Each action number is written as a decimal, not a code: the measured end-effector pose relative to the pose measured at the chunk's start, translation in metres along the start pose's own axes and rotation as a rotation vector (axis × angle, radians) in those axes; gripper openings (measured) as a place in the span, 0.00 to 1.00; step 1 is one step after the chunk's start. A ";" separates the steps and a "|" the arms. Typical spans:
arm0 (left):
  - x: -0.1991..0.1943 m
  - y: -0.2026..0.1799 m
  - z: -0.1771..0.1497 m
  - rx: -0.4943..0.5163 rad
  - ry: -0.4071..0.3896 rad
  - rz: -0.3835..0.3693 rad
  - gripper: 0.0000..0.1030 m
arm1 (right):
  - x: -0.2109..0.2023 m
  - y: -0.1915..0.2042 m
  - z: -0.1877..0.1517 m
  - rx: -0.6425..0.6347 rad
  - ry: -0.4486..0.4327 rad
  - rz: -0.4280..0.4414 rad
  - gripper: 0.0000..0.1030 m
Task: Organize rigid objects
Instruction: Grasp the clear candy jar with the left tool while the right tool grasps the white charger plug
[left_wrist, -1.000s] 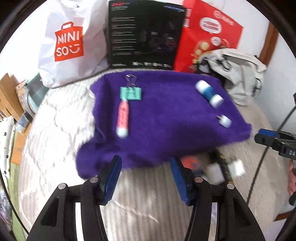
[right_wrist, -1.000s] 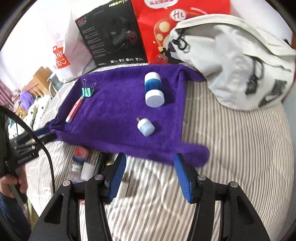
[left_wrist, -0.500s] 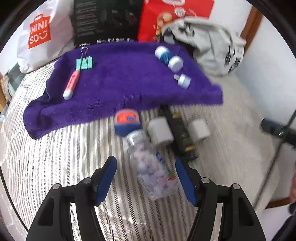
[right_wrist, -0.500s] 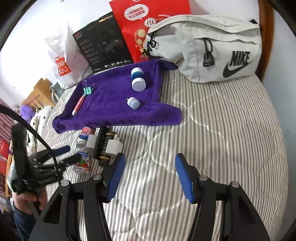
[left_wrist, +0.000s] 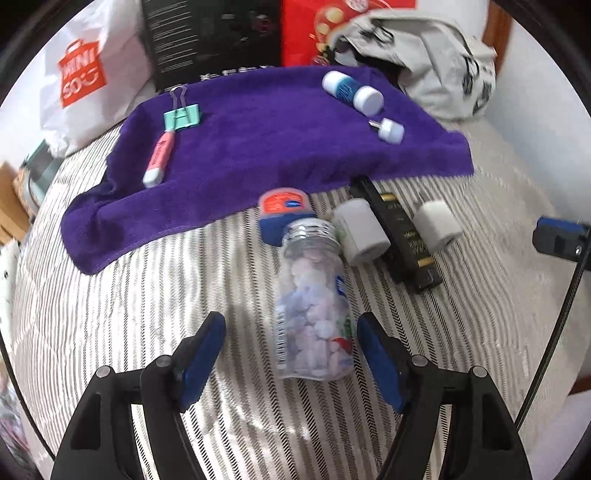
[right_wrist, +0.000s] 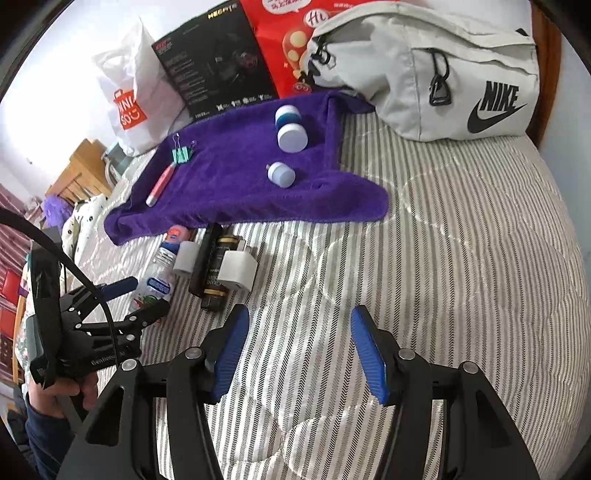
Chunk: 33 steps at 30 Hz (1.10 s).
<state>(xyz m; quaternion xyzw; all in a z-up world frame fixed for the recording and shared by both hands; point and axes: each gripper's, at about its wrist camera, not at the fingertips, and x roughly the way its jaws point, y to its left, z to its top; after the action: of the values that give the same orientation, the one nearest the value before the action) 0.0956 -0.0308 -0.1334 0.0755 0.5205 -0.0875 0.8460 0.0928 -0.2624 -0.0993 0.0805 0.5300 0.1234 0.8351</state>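
The clear bottle (left_wrist: 314, 295) lies on its side on the striped bed (left_wrist: 129, 314), just short of the purple towel (left_wrist: 277, 140), its base between the spread fingers of your left hand-held gripper (left_wrist: 290, 354). Square those fingers across the body before you close; it looks likely to roll. Your right hand-held gripper (right_wrist: 295, 350) hangs spread and empty over bare bedding.

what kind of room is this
Most likely a bedroom: the items lie on a striped quilted bedspread like a mattress cover, with a wooden headboard at the far edge. A bag and shopping bag leaning at the wall suit a home.
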 end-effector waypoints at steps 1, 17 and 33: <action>0.002 -0.003 0.000 0.012 -0.003 0.003 0.68 | 0.002 0.001 0.000 -0.003 0.005 0.000 0.56; -0.005 0.034 -0.007 -0.038 -0.038 -0.022 0.38 | 0.036 0.030 0.015 -0.025 0.035 0.058 0.55; -0.003 0.054 -0.008 -0.072 -0.041 -0.033 0.38 | 0.076 0.041 0.026 -0.033 0.024 -0.073 0.48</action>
<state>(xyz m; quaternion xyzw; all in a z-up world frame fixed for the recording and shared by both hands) 0.0997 0.0239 -0.1324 0.0347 0.5071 -0.0843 0.8571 0.1428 -0.2006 -0.1432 0.0458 0.5404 0.1023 0.8339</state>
